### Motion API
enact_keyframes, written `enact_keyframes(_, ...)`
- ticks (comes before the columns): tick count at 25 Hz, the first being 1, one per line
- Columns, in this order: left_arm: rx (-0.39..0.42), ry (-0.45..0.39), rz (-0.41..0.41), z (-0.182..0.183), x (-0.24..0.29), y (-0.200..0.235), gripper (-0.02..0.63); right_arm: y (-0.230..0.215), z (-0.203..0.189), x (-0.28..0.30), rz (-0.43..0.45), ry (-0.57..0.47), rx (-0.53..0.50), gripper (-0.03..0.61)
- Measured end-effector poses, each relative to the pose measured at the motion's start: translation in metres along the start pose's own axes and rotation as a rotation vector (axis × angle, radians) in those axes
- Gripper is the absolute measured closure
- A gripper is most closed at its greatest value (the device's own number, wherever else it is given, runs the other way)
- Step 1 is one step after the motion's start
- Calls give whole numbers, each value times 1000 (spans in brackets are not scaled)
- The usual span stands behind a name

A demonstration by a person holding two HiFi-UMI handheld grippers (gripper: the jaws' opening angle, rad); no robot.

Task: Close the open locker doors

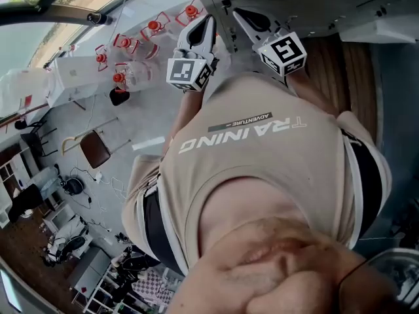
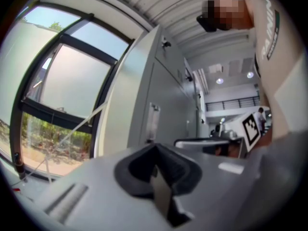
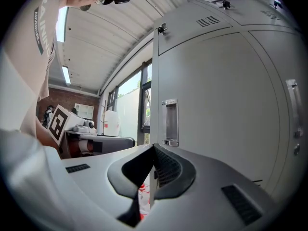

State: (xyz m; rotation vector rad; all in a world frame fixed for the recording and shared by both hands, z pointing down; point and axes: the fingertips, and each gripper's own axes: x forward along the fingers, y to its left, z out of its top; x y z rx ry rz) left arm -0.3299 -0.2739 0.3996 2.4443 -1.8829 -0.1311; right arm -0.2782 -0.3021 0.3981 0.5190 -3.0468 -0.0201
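**Task status.** Ahead of right tongs (image 3: 154, 150): grey locker doors (image 3: 216, 105), flush in their frames as far as visible. Recessed handle (image 3: 169, 122) just beyond the jaw tips, second handle (image 3: 293, 110) further to the right. Ahead of left tongs (image 2: 156, 150): locker bank (image 2: 163, 100) seen at a steep slant, one more handle (image 2: 153, 121), nothing standing ajar there either. No open door found in any view. Judged: either closing done for this stretch, or any open doors out of frame; not possible to settle from here. No contact between either tongs and the lockers.

**Tongs state.** Left: jaws together, nothing held. Right: jaws together at the tips, nothing held, only a sliver of background through the gap lower down.

**View comparison.**
- Head view only: tan T-shirt (image 1: 262, 175) filling most of the frame, both tongs raised side by side close before the chest, red-topped containers (image 1: 122, 42) on the floor beyond and left of left tongs. Hardly any locker front shown there.
- Gripper views only: door seams and handles.
- Left gripper view: large window (image 2: 62, 90) off to the left, right marker cube (image 2: 251, 126) off to the right.
- Right gripper view: left marker cube (image 3: 60, 121) off to the left.
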Motion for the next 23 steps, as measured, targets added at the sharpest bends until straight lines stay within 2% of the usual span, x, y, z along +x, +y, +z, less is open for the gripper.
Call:
enact_keyframes(3,2,4,0,-1,0,0,607,-1,-2,-1,3,5,9,565)
enact_keyframes(10,-21,48,57,-18,-14,13,607,-4,-10,-3,3,18,23,565)
enact_keyframes(18,-28,41,90,-26,-24,13,607,0,-19,-3,2,29,9,565)
enact_keyframes(23,-37,68,82,-34,-28,19,607,3,-23,-1,-15,24,31,565)
